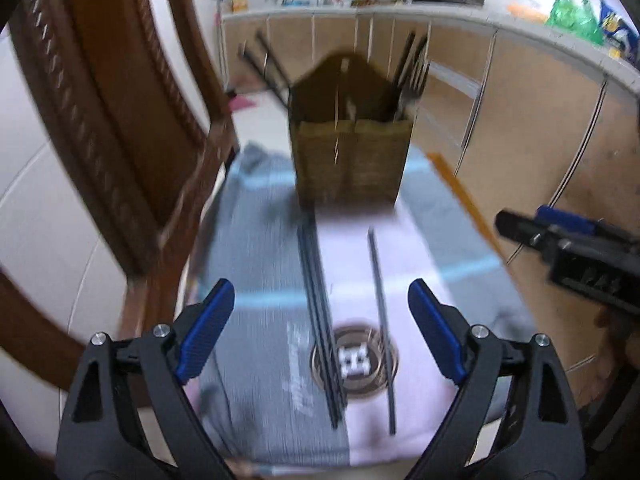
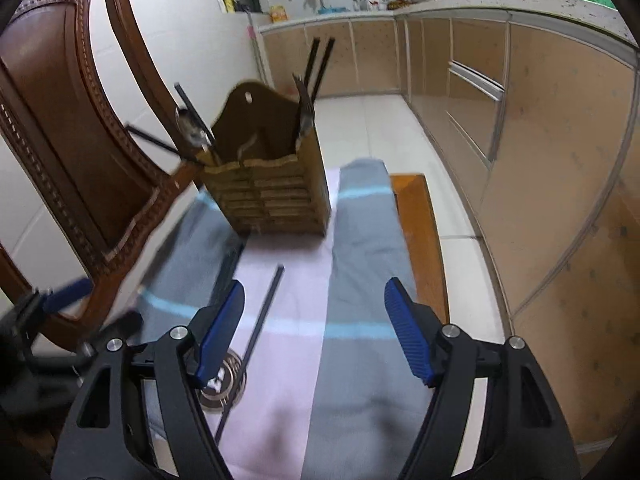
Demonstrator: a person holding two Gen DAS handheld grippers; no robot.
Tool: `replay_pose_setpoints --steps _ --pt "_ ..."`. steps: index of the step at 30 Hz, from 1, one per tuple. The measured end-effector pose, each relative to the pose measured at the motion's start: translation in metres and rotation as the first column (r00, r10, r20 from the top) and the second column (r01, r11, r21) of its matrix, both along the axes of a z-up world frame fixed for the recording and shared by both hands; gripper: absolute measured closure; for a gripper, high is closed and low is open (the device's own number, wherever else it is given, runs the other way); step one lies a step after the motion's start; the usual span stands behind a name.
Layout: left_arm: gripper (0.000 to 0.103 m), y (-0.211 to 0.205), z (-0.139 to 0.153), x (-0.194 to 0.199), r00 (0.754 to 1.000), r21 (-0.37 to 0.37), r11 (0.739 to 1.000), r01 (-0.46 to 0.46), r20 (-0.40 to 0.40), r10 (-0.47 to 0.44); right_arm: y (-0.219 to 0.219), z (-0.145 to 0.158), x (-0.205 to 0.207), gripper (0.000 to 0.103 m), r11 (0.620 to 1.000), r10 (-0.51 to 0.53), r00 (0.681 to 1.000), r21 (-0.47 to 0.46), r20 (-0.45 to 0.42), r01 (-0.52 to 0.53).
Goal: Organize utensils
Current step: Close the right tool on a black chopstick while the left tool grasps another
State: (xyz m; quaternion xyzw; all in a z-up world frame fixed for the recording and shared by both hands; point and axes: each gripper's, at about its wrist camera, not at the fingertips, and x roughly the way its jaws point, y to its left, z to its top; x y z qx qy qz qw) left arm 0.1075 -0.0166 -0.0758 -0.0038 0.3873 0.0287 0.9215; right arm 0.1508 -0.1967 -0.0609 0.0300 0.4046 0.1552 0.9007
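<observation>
A wooden utensil holder (image 1: 350, 156) stands at the far end of a grey and pink cloth (image 1: 260, 280); a fork (image 1: 412, 92) and dark chopsticks stick out of it. It also shows in the right wrist view (image 2: 276, 196), with a spoon (image 2: 192, 128) and chopsticks (image 2: 318, 66) in it. A pair of dark chopsticks (image 1: 320, 320) and a single one (image 1: 382, 320) lie on the cloth between my open left gripper's (image 1: 322, 320) fingers. My right gripper (image 2: 314, 320) is open and empty; one chopstick (image 2: 260, 320) lies by its left finger.
A brown wooden chair (image 1: 120, 140) stands close on the left. The table's orange edge (image 2: 420, 232) shows on the right. Kitchen cabinets (image 2: 540, 140) run along the right under a cluttered counter. A round logo (image 1: 354, 360) is printed on the cloth.
</observation>
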Motion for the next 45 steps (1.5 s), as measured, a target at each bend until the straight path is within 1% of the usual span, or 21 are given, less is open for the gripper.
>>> replay_pose_setpoints --steps 2,5,9,16,19,21,22,24,26,27,28,30,32,35,37,40,45 --pt "0.015 0.001 -0.009 -0.002 0.999 0.010 1.000 -0.007 -0.033 0.007 0.004 -0.007 -0.010 0.030 1.000 0.003 0.999 0.001 -0.036 -0.003" --pt "0.015 0.006 -0.006 -0.010 1.000 0.010 1.000 -0.011 -0.021 0.011 0.010 -0.018 -0.026 0.029 1.000 0.024 0.997 -0.016 -0.068 -0.025" --pt "0.015 0.014 -0.005 -0.009 0.999 -0.019 0.999 -0.031 -0.031 0.031 0.012 -0.021 -0.035 0.029 1.000 0.022 0.997 -0.009 -0.074 -0.023" --pt "0.015 0.014 -0.008 -0.004 0.999 -0.020 0.999 -0.035 -0.035 0.035 0.012 -0.022 -0.028 0.029 1.000 0.007 0.998 -0.009 -0.062 -0.007" --pt "0.015 0.018 -0.011 0.002 0.998 -0.016 0.999 -0.046 -0.032 0.046 0.018 -0.028 -0.023 0.029 1.000 0.017 0.998 -0.015 -0.062 -0.018" --pt "0.016 0.025 -0.017 0.012 0.997 -0.006 0.998 -0.065 -0.046 0.065 0.025 -0.038 -0.015 0.029 0.999 0.025 0.997 -0.022 -0.073 -0.027" --pt "0.018 0.028 -0.019 0.018 0.996 -0.010 0.998 -0.070 -0.051 0.069 0.028 -0.043 -0.010 0.029 0.999 0.027 0.996 -0.023 -0.089 -0.029" --pt "0.020 0.037 -0.024 0.034 0.994 -0.021 0.996 -0.088 -0.060 0.087 0.037 -0.049 0.003 0.030 0.999 0.037 0.992 0.006 -0.117 -0.037" --pt "0.028 0.041 -0.027 0.052 0.993 -0.016 0.995 -0.096 -0.074 0.094 0.046 -0.051 0.013 0.030 0.999 0.039 0.994 -0.011 -0.103 -0.040" --pt "0.029 0.043 -0.028 0.062 0.992 -0.013 0.995 -0.100 -0.074 0.098 0.053 -0.054 0.020 0.031 0.999 0.039 0.994 -0.025 -0.101 -0.042" --pt "0.032 0.043 -0.030 0.070 0.992 -0.009 0.995 -0.102 -0.076 0.101 0.058 -0.057 0.028 0.034 0.999 0.039 0.994 -0.033 -0.102 -0.043" --pt "0.037 0.044 -0.038 0.090 0.991 -0.005 0.995 -0.095 -0.099 0.094 0.065 -0.065 0.041 0.037 0.997 0.034 0.993 -0.059 -0.110 -0.040" --pt "0.047 0.039 -0.051 0.112 0.989 0.010 0.997 -0.072 -0.131 0.073 0.070 -0.077 0.057 0.041 0.996 0.022 0.991 -0.078 -0.135 -0.032" --pt "0.052 0.037 -0.065 0.135 0.985 0.025 0.998 -0.050 -0.162 0.053 0.071 -0.093 0.073 0.042 0.996 0.015 0.985 -0.081 -0.173 -0.029" --pt "0.055 0.040 -0.077 0.147 0.978 0.020 0.998 -0.057 -0.199 0.060 0.070 -0.098 0.079 0.042 0.997 0.013 0.982 -0.075 -0.186 -0.028" --pt "0.055 0.047 -0.092 0.153 0.967 0.007 0.998 -0.066 -0.247 0.066 0.069 -0.097 0.083 0.042 0.997 0.024 0.983 -0.070 -0.183 -0.037" --pt "0.053 0.050 -0.093 0.155 0.966 0.022 0.996 -0.082 -0.242 0.085 0.070 -0.102 0.089 0.042 0.996 0.036 0.980 -0.069 -0.194 -0.050"
